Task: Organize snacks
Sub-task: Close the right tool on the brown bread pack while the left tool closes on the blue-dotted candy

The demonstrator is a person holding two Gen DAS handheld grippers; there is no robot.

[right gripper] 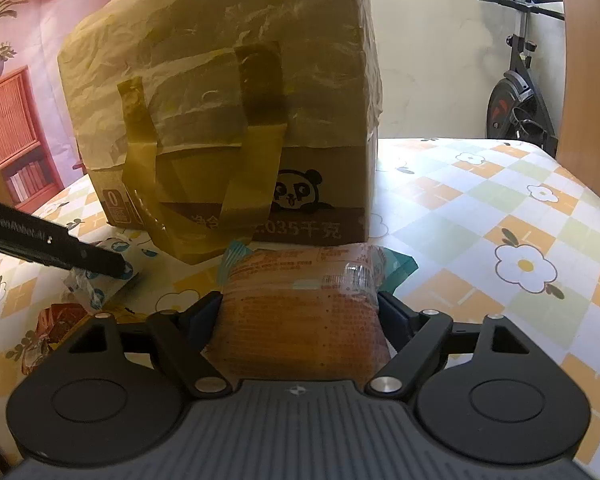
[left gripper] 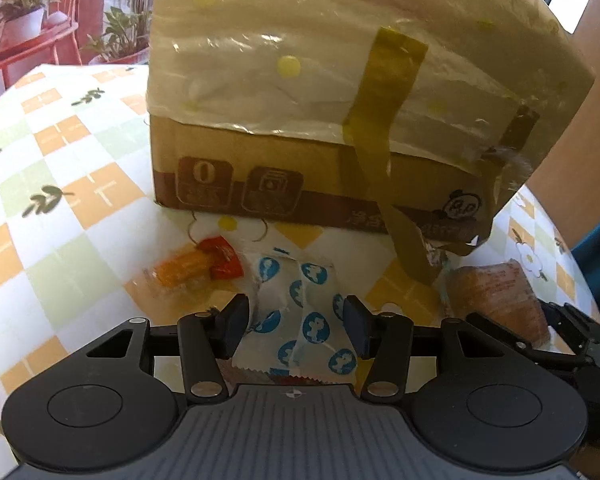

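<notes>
Item 1. Worktop (right gripper: 480, 216): covered in a checked cloth of orange, pale green and white with flower prints; carries everything listed below.

Item 2. Cardboard box (right gripper: 228, 128): tall, lined with a pale plastic bag taped over its rim, panda print low on its front. Stands toward the far side of the worktop, directly behind the snacks.

Item 3. Blue-and-white packets (left gripper: 300, 312): white wrappers with blue round marks, lying on the cloth in front of the box. The left tongs (left gripper: 296, 322) straddle them, jaws apart; whether the pads touch the wrapper cannot be told, and no squeeze shows.

Item 4. Orange-and-red sweet (left gripper: 198, 266): clear-wrapped, on the cloth to the left of the packets, near the box foot, untouched.

Item 5. Orange pastry pack (right gripper: 300, 312): bulky, clear-wrapped, teal end seals, just in front of the box. The right tongs (right gripper: 300, 314) stand wide, both pads against its sides, apparently clamped on it.

Step in hand, as judged: gathering loose snacks, one per hand, for the box. Next move calls for the left tongs to close on the packets, then each load to be raised above the tall box rim and released inside. The slack wrappers may slip.
</notes>
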